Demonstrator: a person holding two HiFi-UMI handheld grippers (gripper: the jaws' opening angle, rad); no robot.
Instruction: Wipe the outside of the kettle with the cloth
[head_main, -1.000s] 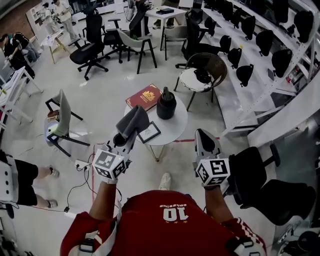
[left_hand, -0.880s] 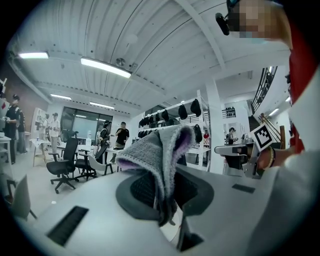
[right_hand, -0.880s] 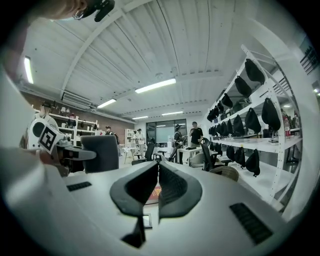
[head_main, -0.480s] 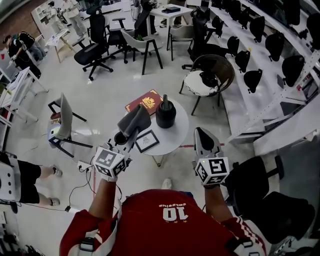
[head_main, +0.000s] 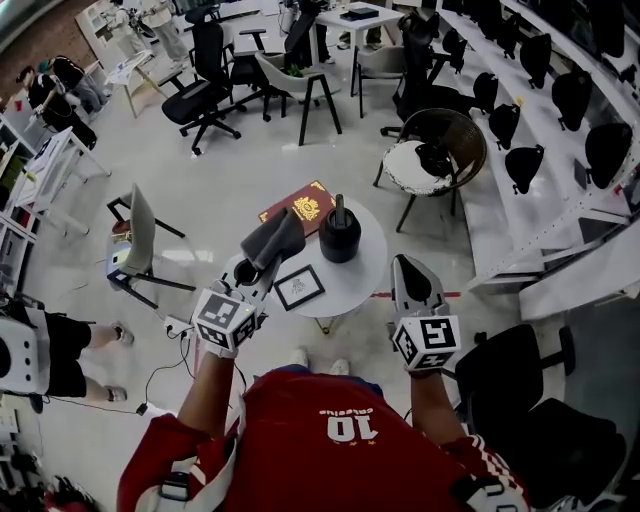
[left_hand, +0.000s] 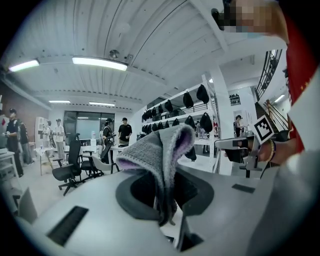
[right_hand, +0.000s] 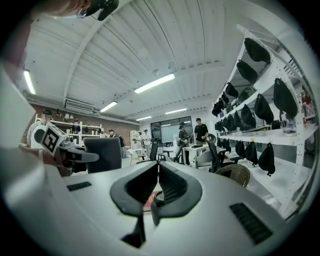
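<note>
A black kettle (head_main: 340, 232) stands on a small round white table (head_main: 362, 277). My left gripper (head_main: 262, 258) hovers over the table's near left edge, shut on a grey cloth (head_main: 271, 239) that sticks up past its jaws. In the left gripper view the cloth (left_hand: 159, 152) is folded over between the jaws of the left gripper (left_hand: 162, 192) and hides the kettle. My right gripper (head_main: 412, 283) hangs just off the table's right side, shut on nothing. Between the closed jaws of the right gripper (right_hand: 158, 170) the kettle's top (right_hand: 159, 197) shows.
A red book (head_main: 300, 206) lies at the table's far left and a small framed picture (head_main: 299, 288) at its near side. A wicker chair (head_main: 435, 158) stands behind right, a grey chair (head_main: 135, 240) to the left. A shelf with black bags (head_main: 560, 130) runs along the right.
Both grippers keep their pose and grip. The table and kettle have slid a little lower and to the right in the head view.
</note>
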